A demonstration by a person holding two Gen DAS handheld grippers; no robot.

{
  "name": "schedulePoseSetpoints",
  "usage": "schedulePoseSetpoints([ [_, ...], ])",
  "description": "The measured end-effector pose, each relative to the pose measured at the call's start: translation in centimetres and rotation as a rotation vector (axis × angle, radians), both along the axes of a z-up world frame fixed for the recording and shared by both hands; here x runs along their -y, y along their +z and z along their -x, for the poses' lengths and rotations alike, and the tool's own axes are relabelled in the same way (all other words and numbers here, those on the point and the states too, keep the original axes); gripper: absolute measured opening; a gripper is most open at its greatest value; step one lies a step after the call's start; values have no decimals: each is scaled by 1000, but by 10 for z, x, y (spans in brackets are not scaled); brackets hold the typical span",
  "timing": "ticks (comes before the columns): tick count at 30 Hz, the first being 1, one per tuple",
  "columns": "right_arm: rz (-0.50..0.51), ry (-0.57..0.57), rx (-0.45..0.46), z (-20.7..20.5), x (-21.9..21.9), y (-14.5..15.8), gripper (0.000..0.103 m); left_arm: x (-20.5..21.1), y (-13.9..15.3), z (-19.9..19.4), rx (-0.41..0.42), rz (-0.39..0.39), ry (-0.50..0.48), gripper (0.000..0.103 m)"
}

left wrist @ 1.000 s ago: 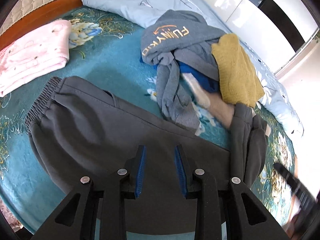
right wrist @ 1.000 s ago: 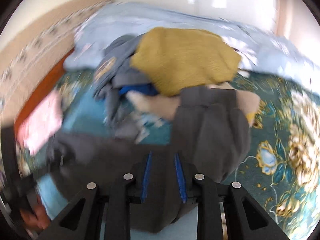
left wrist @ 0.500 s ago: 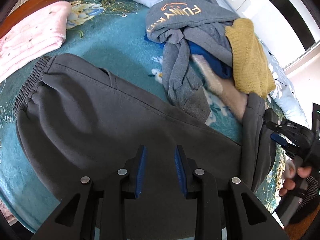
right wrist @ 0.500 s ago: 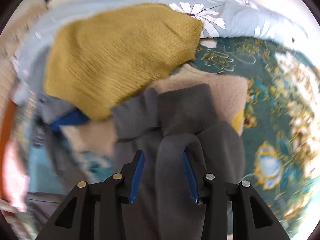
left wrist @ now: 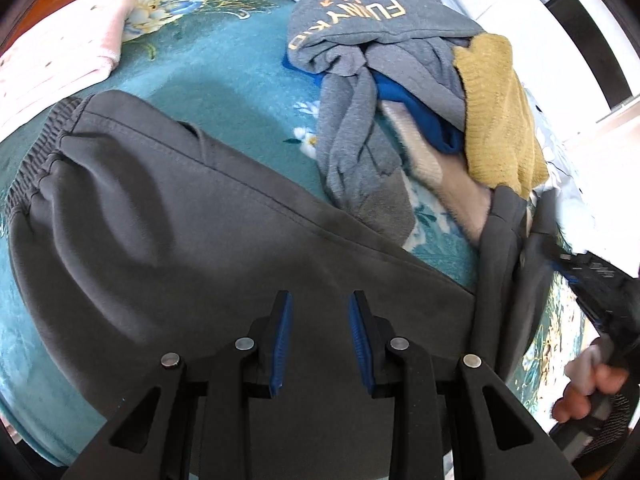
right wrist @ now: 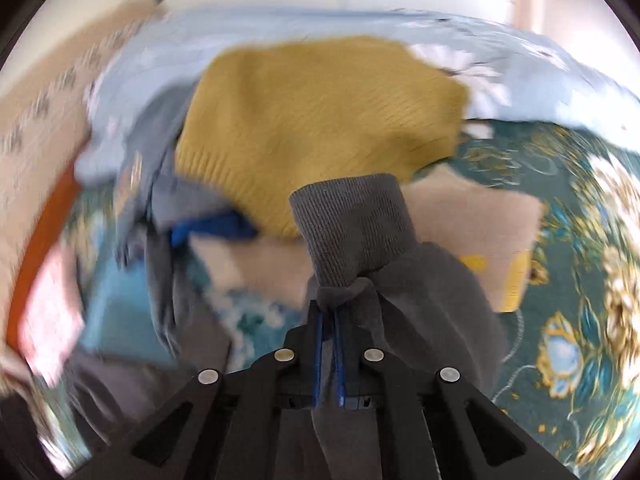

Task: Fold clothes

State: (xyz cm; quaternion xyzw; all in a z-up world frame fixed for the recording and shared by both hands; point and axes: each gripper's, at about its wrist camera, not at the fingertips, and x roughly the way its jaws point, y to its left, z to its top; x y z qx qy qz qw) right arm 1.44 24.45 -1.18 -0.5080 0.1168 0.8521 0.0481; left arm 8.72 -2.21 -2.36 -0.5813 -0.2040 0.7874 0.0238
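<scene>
Lying spread across the teal floral bedspread (left wrist: 224,80), the dark grey sweatpants (left wrist: 180,216) have their elastic waistband at the left of the left wrist view and their legs running off to the right, where the fabric bunches into upright folds. The left gripper (left wrist: 318,340) hovers over the middle of the pants with its blue-padded jaws standing apart and nothing between them. The right gripper (right wrist: 329,354) has its jaws drawn narrow and pinched on the pants just below the ribbed cuff (right wrist: 352,228), which sticks up past the fingertips while the rest of the leg drapes down to the right. In the left wrist view that same gripper shows at the far right edge, with a hand (left wrist: 592,384) around its handle. Beyond the pants sits a heap of unfolded clothes: a grey hoodie (left wrist: 372,40) with orange lettering, a blue garment (left wrist: 416,112), a beige piece (left wrist: 448,176) and a mustard knit sweater (right wrist: 312,116). A folded pink garment (left wrist: 60,44) rests at the upper left near the waistband, apart from it. A pale blue floral quilt (right wrist: 540,68) lies behind the heap. The right wrist view is blurred toward its left side.
</scene>
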Motion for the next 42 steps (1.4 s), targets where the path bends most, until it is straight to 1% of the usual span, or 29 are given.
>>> schedulePoseSetpoints([
  [2, -52, 16, 62, 9, 14, -16, 11, 2, 0, 0, 1, -5, 3, 30],
  [3, -75, 10, 91, 14, 19, -23, 19, 3, -1, 0, 3, -8, 9, 30],
  [4, -80, 1, 97, 15, 21, -27, 26, 7, -1, -1, 6, -15, 25, 30],
  [5, -81, -9, 98, 16, 22, -31, 43, 9, -2, -1, 9, -23, 40, 30],
  [6, -80, -9, 89, 17, 25, -31, 53, 12, -3, -1, 12, -32, 54, 30],
  [7, -97, 0, 85, 19, 30, -32, 54, 13, -4, -1, 15, -37, 60, 30],
  [9, -173, 13, 109, 25, 40, -36, 54, 12, -6, -1, 19, -43, 58, 30],
  [12, -284, -1, 178, 35, 50, -48, 54, 9, -7, -1, 19, -38, 42, 30],
  [14, -363, 0, 227, 39, 56, -58, 53, 11, -7, -1, 20, -36, 48, 30],
  [16, -454, 17, 274, 40, 62, -66, 43, 16, -7, -4, 25, -40, 72, 30],
  [17, -475, 13, 285, 40, 61, -68, 35, 19, -8, -5, 29, -43, 86, 30],
  [18, -473, -4, 290, 38, 56, -67, 28, 22, -8, -6, 32, -45, 99, 30],
  [20, -429, -45, 280, 33, 41, -61, 20, 25, -8, -9, 36, -47, 116, 30],
  [21, -395, -61, 261, 28, 33, -55, 16, 26, -7, -10, 36, -48, 121, 30],
  [23, -321, -91, 218, 17, 17, -39, 14, 26, -6, -13, 32, -49, 124, 30],
  [26, -211, -94, 83, -10, -5, -1, 13, 27, -3, -16, 27, -52, 130, 30],
  [31, -62, -104, -152, -82, -44, 61, 12, 27, 2, -21, 16, -55, 138, 30],
  [33, -53, -118, -211, -106, -48, 79, 12, 30, 5, -24, 8, -60, 153, 30],
  [37, -151, 56, -292, -135, -6, 100, 12, 37, 12, -30, -8, -70, 182, 30],
  [38, -191, 135, -307, -140, 13, 100, 12, 39, 13, -31, -13, -74, 190, 30],
  [40, -263, 308, -337, -150, 54, 93, 11, 47, 17, -34, -28, -92, 225, 30],
  [42, -313, 439, -333, -155, 88, 79, 9, 57, 22, -40, -45, -115, 267, 30],
])
